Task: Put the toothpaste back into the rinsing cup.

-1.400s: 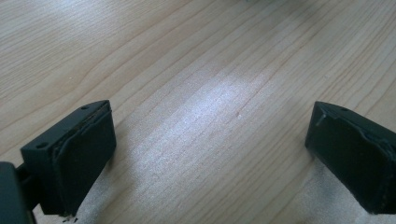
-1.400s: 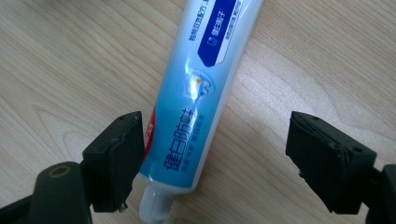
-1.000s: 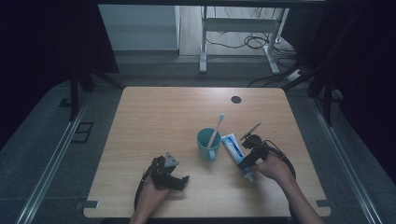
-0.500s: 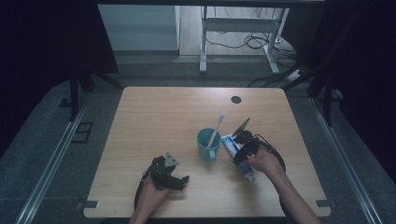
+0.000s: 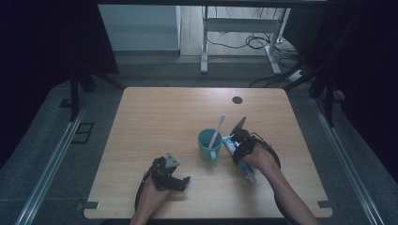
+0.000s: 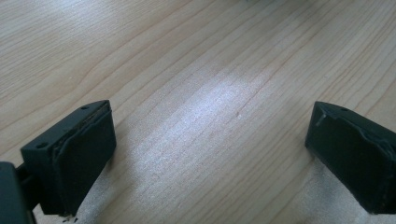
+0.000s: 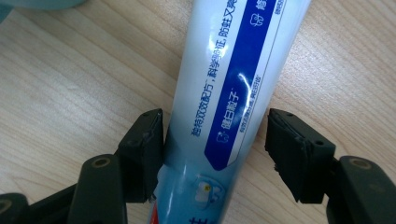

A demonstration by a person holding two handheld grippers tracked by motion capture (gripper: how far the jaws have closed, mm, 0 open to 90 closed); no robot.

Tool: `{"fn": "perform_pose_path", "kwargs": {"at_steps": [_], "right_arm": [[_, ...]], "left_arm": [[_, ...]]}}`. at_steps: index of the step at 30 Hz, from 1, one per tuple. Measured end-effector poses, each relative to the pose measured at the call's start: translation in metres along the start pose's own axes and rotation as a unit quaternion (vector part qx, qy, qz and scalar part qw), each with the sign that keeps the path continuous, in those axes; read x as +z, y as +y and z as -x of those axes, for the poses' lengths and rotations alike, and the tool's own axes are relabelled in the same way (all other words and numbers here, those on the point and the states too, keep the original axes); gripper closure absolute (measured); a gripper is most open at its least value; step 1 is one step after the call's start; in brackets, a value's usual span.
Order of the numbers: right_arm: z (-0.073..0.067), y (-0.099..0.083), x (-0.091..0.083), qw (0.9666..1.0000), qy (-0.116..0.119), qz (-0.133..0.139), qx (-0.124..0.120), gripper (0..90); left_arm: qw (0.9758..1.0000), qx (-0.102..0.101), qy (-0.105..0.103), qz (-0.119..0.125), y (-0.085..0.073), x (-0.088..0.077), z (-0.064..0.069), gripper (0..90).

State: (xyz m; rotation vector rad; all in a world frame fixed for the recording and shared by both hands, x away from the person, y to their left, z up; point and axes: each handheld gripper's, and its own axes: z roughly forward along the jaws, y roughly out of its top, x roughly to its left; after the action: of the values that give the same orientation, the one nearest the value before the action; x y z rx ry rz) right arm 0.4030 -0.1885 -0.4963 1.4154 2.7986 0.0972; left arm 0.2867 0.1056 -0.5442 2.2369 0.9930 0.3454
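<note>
White-blue toothpaste tube [image 7: 233, 93], flat on table, beside cup

Teal mug [image 5: 208, 145]; white-blue toothpaste tube [image 7: 233, 93]; black tongs [image 7: 215, 154].

Glossy plastic toothpaste tube [image 7: 233, 93] on a matt, wood-grained table [image 7: 70, 79].

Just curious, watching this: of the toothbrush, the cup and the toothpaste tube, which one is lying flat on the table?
The toothpaste tube: it lies flat on the wood between the right gripper's jaws. The teal cup stands upright, and the toothbrush leans inside it.
</note>
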Motion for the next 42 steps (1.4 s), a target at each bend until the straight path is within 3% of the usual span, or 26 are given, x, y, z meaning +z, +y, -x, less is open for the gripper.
{"fn": "perform_pose_path", "kwargs": {"at_steps": [17,24,28,42], "right_arm": [[0.001,0.007,0.005,0.9996,0.004,-0.017,0.022,49.4],[0.002,0.006,-0.002,0.9999,0.006,-0.012,0.006,64.3],[0.003,0.004,-0.004,0.9999,0.005,-0.009,0.001,68.2],[0.006,-0.004,-0.018,0.9997,0.001,0.009,-0.025,70.4]], "left_arm": [[1.0,0.0,0.0,0.0,0.0,0.0,0.0,1.8],[1.0,0.0,0.0,0.0,0.0,0.0,0.0,1.8],[1.0,0.0,0.0,0.0,0.0,0.0,0.0,1.8],[1.0,0.001,0.0,0.0,0.0,0.0,0.0,1.8]]}}
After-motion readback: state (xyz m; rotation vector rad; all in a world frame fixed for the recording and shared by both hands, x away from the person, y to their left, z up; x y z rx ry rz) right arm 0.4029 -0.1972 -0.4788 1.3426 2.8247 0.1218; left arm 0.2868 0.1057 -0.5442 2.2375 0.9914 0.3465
